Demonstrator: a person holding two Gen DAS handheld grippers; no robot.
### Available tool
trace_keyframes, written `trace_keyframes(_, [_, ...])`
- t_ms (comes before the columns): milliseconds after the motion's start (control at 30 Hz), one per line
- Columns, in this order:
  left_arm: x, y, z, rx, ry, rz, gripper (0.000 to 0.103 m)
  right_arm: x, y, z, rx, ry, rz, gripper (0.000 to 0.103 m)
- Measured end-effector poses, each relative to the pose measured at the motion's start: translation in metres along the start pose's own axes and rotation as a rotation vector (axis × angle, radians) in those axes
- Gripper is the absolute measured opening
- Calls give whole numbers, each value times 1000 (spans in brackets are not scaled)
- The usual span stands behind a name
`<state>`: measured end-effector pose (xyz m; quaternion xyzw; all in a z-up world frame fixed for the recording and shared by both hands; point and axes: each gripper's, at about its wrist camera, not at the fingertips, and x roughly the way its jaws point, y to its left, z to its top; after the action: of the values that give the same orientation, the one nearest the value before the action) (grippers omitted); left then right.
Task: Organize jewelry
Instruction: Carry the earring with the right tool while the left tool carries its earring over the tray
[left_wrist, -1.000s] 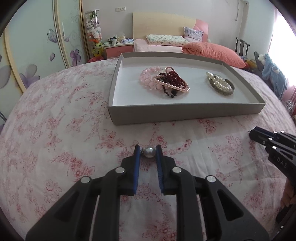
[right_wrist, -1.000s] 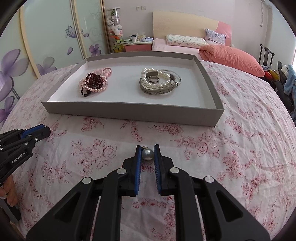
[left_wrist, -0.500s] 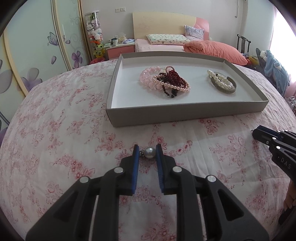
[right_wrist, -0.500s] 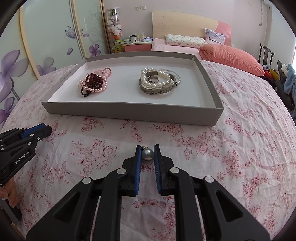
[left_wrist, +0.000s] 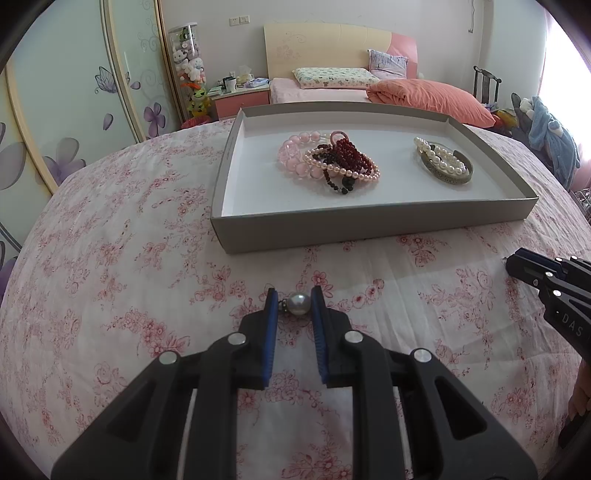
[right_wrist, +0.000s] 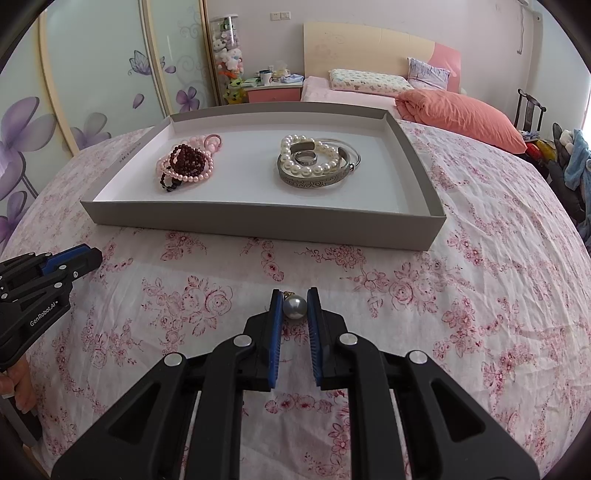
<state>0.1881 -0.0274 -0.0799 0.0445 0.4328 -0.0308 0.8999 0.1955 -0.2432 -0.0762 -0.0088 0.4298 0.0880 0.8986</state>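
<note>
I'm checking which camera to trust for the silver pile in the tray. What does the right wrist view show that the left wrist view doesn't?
Only the right wrist view shows a silver ring lying inside the white pearl bracelet, plus a thin wire bangle beside the engraved cuff. Only the left wrist view shows the clear pink bead bracelet plainly; from the right it is mostly hidden behind the dark red beads. Both show the grey tray on the floral cloth, and each gripper, left gripper and right gripper, shut on a pearl earring.
</note>
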Motion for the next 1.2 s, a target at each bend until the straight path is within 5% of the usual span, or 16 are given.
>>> trace_keyframes(300, [-12,8,-4,-34,-46,-44,16,-26,-9,-2,51,-102,26,14])
trace_keyframes(600, [-65,7,-4,-48,-246,-104,16,-72,-2,7,46,-299,50,14])
trace_keyframes(900, [-104,-14,10,-19,-406,-45,16,-100,4,17,51,-457,50,14])
trace_keyframes(1200, [-118,-26,27,-12,-469,1,16,-111,8,30,48,-521,38,14])
